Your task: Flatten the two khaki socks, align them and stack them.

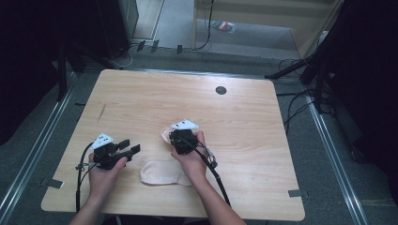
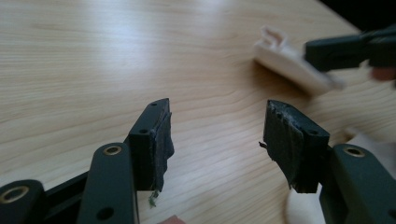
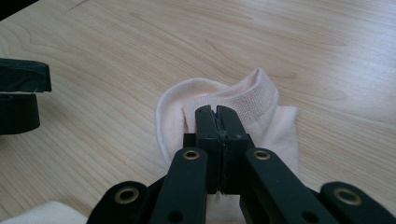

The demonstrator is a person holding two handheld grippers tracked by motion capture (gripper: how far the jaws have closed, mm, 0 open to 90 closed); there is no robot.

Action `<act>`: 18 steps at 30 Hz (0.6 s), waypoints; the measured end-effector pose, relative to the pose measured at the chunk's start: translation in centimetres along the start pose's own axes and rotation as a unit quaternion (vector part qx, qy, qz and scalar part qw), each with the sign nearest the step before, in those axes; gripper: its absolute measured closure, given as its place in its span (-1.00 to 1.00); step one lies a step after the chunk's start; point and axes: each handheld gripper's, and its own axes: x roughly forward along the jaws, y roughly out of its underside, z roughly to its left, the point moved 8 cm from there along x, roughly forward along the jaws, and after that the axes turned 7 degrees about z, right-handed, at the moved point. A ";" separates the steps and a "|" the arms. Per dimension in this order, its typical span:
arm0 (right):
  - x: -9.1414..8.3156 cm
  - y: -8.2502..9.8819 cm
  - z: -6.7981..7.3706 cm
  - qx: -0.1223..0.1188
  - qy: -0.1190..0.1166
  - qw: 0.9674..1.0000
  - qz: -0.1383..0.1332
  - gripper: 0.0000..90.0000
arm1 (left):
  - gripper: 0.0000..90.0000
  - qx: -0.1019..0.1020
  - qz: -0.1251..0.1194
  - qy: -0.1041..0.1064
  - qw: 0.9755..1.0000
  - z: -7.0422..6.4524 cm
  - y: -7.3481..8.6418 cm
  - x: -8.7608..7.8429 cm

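Pale wood grain runs across the table (image 1: pixel 244 122), and on it, near your edge, lie two pinkish-cream socks: one flat sock (image 1: pixel 162 172) between your forearms, and a second sock (image 3: pixel 261 116) just beyond it, its ribbed cuff folded up off the wood. Your right gripper (image 3: pixel 218 114) is clenched on that cuff — the jaws stand pressed together with the knit pinched between them, and the cloth rises around the tips in a loop. Your left gripper (image 2: pixel 217 128) is released, its jaws apart over bare wood with nothing between them, a little to the side of the flat sock. To do this step well, keep the right pinch firm and low on the cuff, since a thin knit edge can slide out of worn pads (image 2: pixel 161 140) if you pull sharply. Lift slowly enough that the toe end trails and the sock hangs straight rather than bunching. Bring the left gripper in toward the free cloth before you move far, and take a bite well inside the hem, not at its very lip. Judging by how things lie, pairing or laying one sock over the other is what follows — so line up the cuffs first, then lower, and let go only when the cloth rests flat.
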 end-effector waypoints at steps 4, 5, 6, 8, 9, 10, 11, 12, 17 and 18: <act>0.2 0.0 0.5 0.004 -0.001 1.000 -0.004 1.00 | -0.01 0.006 0.007 0.024 1.000 -1.3 -1.4 0.9; 0.3 0.0 0.6 0.002 -0.001 1.000 -0.004 1.00 | -0.01 0.005 0.009 0.030 0.999 -1.7 -1.6 1.2; 0.3 0.0 0.7 0.000 0.000 1.000 -0.005 1.00 | 0.01 0.007 0.014 0.038 0.999 -2.0 -1.9 1.6; 0.5 0.1 0.9 -0.001 0.000 1.000 -0.003 1.00 | 0.02 -0.001 0.020 0.049 0.999 -2.6 -2.4 2.6; 0.5 0.1 1.0 -0.001 0.002 1.000 -0.003 1.00 | 0.02 -0.007 0.025 0.054 0.998 -2.7 -2.5 3.0; 0.6 0.2 1.0 -0.002 0.003 1.000 -0.001 1.00 | 0.02 -0.014 0.035 0.056 0.998 -2.7 -2.5 3.5; 0.8 0.2 1.1 -0.002 0.002 1.000 -0.001 1.00 | 0.02 -0.022 0.039 0.059 0.997 -2.8 -2.6 3.9; 0.8 0.3 1.1 -0.004 0.003 1.000 0.000 1.00 | 0.02 -0.030 0.041 0.063 0.997 -2.8 -2.6 4.3; 0.9 0.4 1.6 -0.007 -0.003 1.000 -0.002 1.00 | 0.29 -0.057 0.073 0.058 0.994 -2.6 -2.4 5.5; 0.9 0.4 1.6 -0.006 -0.004 1.000 -0.004 0.99 | 0.48 -0.061 0.078 0.052 0.994 -2.5 -2.3 5.7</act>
